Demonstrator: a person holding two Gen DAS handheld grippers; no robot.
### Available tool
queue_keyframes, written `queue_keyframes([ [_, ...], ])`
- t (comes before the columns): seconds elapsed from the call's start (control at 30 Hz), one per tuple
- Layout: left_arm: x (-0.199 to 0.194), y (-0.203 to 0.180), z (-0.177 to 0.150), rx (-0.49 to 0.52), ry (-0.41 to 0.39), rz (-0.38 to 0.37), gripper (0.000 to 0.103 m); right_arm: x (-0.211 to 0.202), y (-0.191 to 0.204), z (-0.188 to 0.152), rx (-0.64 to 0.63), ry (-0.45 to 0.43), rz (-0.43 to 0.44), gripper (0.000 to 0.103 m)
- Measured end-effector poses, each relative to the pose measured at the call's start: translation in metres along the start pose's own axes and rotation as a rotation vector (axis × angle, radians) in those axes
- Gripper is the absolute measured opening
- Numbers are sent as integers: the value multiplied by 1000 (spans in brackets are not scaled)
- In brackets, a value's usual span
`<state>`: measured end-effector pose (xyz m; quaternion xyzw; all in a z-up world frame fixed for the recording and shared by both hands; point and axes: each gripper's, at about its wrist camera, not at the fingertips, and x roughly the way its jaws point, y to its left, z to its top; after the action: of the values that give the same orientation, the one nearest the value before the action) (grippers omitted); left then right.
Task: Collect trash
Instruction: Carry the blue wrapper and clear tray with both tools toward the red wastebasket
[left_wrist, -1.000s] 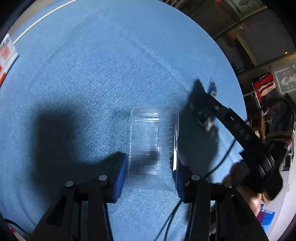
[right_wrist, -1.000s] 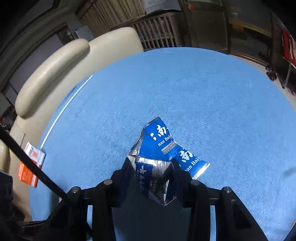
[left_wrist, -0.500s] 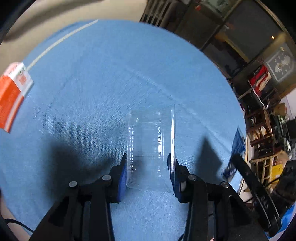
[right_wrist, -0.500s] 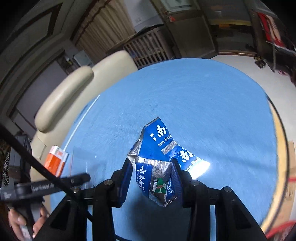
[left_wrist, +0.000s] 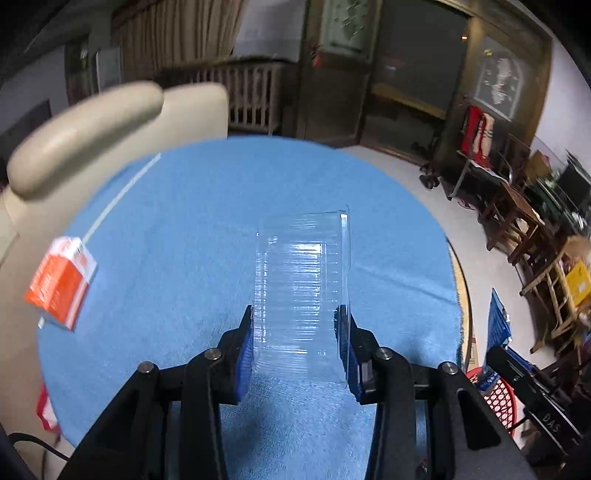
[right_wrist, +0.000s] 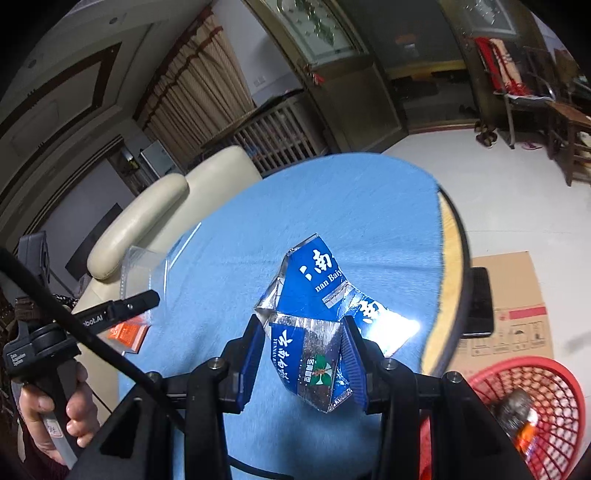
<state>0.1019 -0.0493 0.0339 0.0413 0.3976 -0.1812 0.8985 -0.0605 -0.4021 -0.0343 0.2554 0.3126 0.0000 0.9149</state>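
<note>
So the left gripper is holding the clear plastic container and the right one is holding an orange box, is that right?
Not quite. The left gripper does hold the clear plastic container, but the right wrist view shows the right gripper holding a crumpled blue carton.

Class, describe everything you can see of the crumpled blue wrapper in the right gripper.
The blue wrapper is a torn, flattened foil-lined packet, blue outside with white characters and Latin lettering, shiny silver inside. A small green-and-red emblem shows near its lower end. It is creased and folded, held above the blue tablecloth, pinched between the blue pads of the right gripper.
</note>
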Motion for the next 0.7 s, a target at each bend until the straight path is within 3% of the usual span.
queue_keyframes([
  [0.33, -44, -37, -6, 121, -145, 36, 43, -73, 10, -13, -22, -100, 13, 44],
  [0.7, -74, -67, -15, 204, -214, 56, 43, -127, 13, -24, -42, -175, 8, 44],
])
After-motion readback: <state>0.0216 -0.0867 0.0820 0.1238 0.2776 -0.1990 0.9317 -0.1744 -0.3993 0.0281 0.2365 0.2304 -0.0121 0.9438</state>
